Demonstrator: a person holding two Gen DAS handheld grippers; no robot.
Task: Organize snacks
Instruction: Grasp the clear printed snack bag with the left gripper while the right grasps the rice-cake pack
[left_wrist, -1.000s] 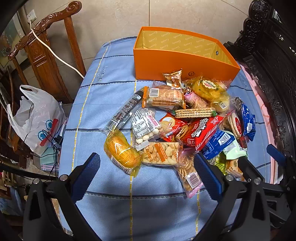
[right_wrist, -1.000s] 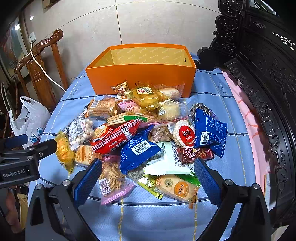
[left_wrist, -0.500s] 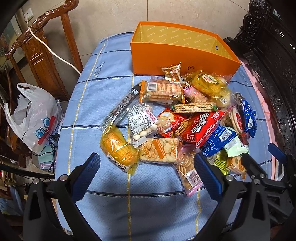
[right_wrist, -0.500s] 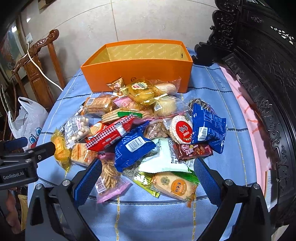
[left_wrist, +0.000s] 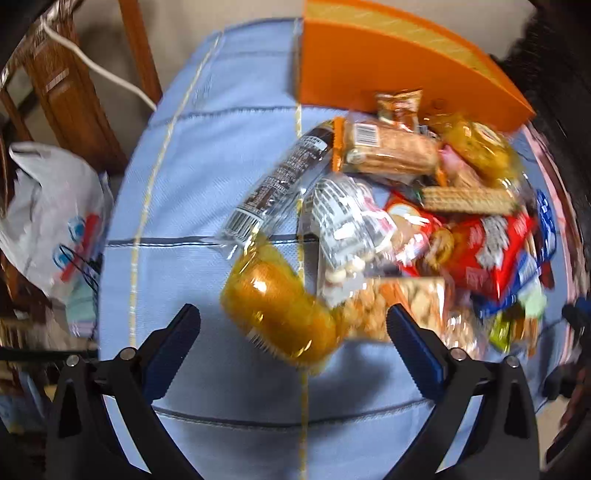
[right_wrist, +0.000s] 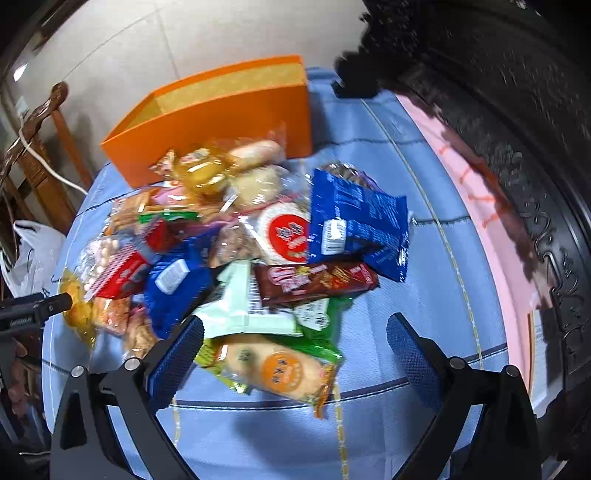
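A heap of wrapped snacks lies on a blue tablecloth (left_wrist: 207, 177) in front of an orange box (left_wrist: 369, 66) that stands open-topped. My left gripper (left_wrist: 293, 332) is open, low over the cloth, its fingers either side of a yellow bun pack (left_wrist: 280, 310) without touching it. Beside that pack lie a dark long bar (left_wrist: 284, 173) and a clear bag of white candies (left_wrist: 343, 236). My right gripper (right_wrist: 295, 343) is open at the heap's near edge, over a green-edged cake pack (right_wrist: 273, 365). A brown bar (right_wrist: 317, 280) and a blue bag (right_wrist: 354, 221) lie just beyond; the orange box (right_wrist: 221, 110) stands behind.
A carved wooden chair (left_wrist: 70, 88) with a white cable stands left of the table, and a white plastic bag (left_wrist: 48, 214) hangs below it. Dark carved furniture (right_wrist: 517, 129) rises along the right side, with a pink cloth edge (right_wrist: 461, 184) against it.
Both grippers have dropped lower and moved forward toward the heap. The left one now brackets the yellow bun pack; the right one has swung right and closed in on the near packs.
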